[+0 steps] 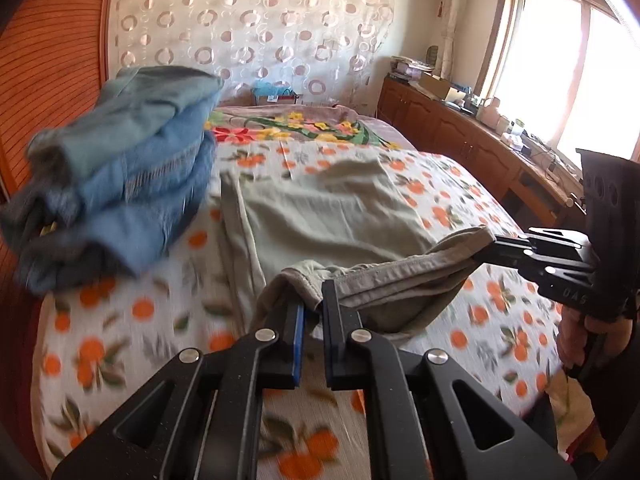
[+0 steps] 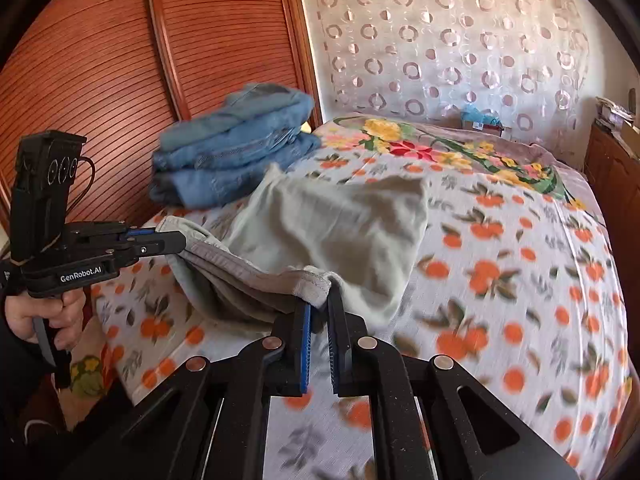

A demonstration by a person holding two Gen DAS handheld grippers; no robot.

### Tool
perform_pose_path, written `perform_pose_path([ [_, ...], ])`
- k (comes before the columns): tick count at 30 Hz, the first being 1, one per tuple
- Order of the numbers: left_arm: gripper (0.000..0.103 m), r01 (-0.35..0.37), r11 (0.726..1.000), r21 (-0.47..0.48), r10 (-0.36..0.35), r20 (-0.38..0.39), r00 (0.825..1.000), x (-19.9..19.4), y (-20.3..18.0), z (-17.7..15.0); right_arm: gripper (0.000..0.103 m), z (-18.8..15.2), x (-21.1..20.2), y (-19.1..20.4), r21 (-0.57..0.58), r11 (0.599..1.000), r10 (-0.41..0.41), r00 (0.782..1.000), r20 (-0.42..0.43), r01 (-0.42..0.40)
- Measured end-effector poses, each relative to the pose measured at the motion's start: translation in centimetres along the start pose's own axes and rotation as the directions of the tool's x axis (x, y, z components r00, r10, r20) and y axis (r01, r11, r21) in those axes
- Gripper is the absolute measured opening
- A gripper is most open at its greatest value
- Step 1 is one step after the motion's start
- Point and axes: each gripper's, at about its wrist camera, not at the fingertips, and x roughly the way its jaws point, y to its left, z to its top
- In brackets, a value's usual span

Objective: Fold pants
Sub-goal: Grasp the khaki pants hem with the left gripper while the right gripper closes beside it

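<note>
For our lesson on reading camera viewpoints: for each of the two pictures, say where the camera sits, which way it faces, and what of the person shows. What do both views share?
Left wrist: sits on the left gripper, facing along its fingers across the bed; the right gripper and holding hand show.
Right wrist: sits on the right gripper, facing likewise; the left gripper and hand show.
Shared: grey-green pants, each gripper shut on one end of their near edge, stacked jeans, and curtain.

A bed (image 2: 520,240) is covered by a white spread printed with oranges. A stack of folded blue jeans (image 2: 236,160) is seen at its far left corner, against a slatted wooden wardrobe (image 2: 100,60). A wooden cabinet (image 1: 460,132) stands along its right side, under a window (image 1: 568,60).
</note>
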Motion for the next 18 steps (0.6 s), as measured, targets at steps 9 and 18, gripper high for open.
perform_pose_path([
  [9,0.008,-0.047,0.998,0.041,0.048,-0.033,0.998,4.7,1.4,5.9,0.007,5.7,4.8,-2.9,-0.005,1.0,-0.015,0.998,-0.067,0.014],
  [18,0.008,-0.082,0.996,0.035,0.084,-0.057,0.995,8.5,2.7,8.5,0.007,8.2,9.9,-5.5,0.044,0.999,0.0,0.994,-0.109,0.004],
])
